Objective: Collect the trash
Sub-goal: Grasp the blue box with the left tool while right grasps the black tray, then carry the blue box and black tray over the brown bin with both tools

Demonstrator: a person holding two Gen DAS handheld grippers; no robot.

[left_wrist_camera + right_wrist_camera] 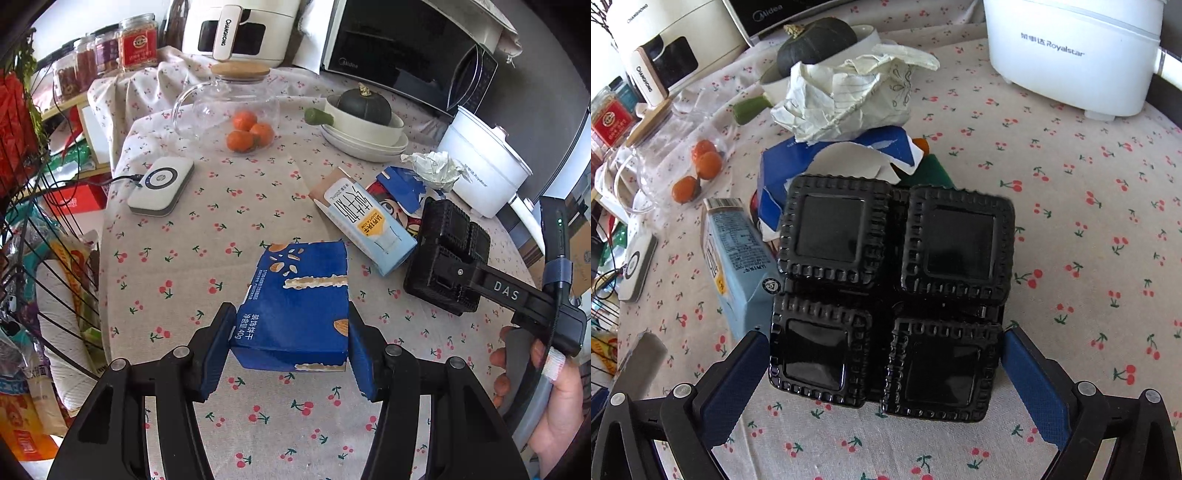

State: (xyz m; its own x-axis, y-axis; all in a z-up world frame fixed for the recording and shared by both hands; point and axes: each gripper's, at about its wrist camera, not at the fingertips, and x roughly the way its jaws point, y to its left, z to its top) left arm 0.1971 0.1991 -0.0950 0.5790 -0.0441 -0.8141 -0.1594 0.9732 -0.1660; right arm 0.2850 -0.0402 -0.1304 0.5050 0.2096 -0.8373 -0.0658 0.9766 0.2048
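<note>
Left gripper (291, 334) is closed onto a blue biscuit box (301, 295), its blue pads pressed against the box's two side faces; the box reaches forward from the jaws and appears raised off the cherry-print tabletop (221, 229) at its near end. Right gripper (886, 363) clamps a black four-cell plastic tray (892, 291) (the pads meet its near left and right edges), and the tray stands tilted ahead of the jaws.

Remaining trash lies ahead of the right gripper. A light-blue milk carton (738, 254) lies on its side just left of the tray. A torn blue wrapper (831, 158) lies directly beyond the tray, partly hidden by it. Crumpled white paper (846, 96) sits on the far part of that wrapper.

Seen from the left gripper, the milk carton (364, 225) lies ahead and to the right, touching the tray (447, 254).

Other items noted: a white cooker (1071, 51) far right of the right gripper; a glass jug (229, 107) and mandarins (247, 133) well ahead of the left gripper.
</note>
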